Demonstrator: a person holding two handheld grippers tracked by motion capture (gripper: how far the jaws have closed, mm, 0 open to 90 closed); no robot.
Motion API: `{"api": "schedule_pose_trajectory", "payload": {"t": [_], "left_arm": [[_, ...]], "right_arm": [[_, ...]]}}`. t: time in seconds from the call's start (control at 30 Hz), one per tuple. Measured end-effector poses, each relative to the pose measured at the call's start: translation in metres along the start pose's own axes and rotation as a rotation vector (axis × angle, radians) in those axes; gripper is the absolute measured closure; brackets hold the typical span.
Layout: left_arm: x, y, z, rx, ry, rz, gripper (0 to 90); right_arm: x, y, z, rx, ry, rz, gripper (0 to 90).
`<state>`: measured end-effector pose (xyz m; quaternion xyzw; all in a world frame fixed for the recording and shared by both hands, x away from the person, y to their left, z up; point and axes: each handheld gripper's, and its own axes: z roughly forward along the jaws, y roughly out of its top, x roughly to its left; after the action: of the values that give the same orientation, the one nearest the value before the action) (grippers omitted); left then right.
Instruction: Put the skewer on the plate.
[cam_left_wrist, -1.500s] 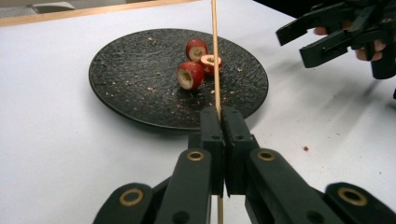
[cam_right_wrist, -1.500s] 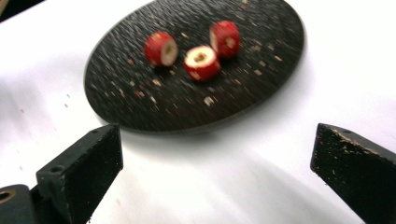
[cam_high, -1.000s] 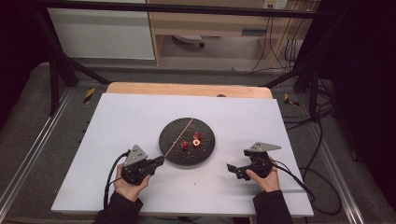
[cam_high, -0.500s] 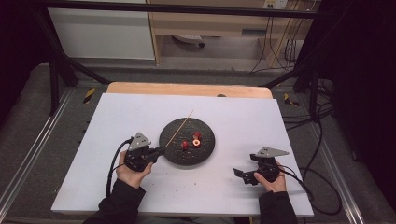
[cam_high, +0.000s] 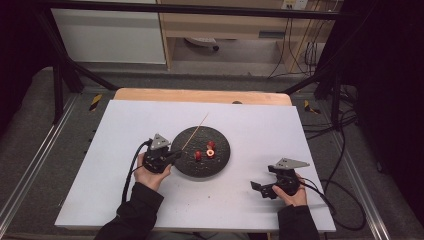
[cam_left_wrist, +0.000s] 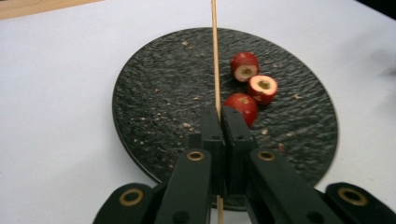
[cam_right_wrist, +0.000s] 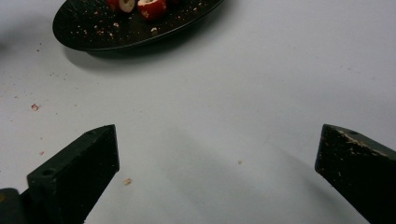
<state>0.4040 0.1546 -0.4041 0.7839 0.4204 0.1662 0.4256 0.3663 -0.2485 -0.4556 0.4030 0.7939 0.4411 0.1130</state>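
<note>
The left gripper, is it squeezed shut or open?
Shut. In the left gripper view, the left gripper has its two black jaws pressed together on the thin wooden skewer, which runs out over the black plate.

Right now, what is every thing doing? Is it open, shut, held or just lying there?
Left gripper: shut on the wooden skewer.
Wooden skewer: held, lying across the black plate.
Right gripper: open, holding nothing, over the white table.
Black plate: flat on the table, crumbs on it.
Three red fruit pieces: loose on the plate, cored, not on the skewer.
</note>
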Motion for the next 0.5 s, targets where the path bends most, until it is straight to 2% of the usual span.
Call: {"api": "schedule_pose_trajectory", "payload": {"t": [0.23,0.5], "left_arm": [[0.003,-0.003,0.019,0.057,0.058,-0.003,88.3],[-0.001,-0.005,0.033,0.104,0.079,0.003,88.3]], "right_arm": [[0.0,-0.001,0.001,0.004,0.003,-0.003,0.7],[0.0,-0.001,0.002,0.008,0.003,-0.001,0.7]]}}
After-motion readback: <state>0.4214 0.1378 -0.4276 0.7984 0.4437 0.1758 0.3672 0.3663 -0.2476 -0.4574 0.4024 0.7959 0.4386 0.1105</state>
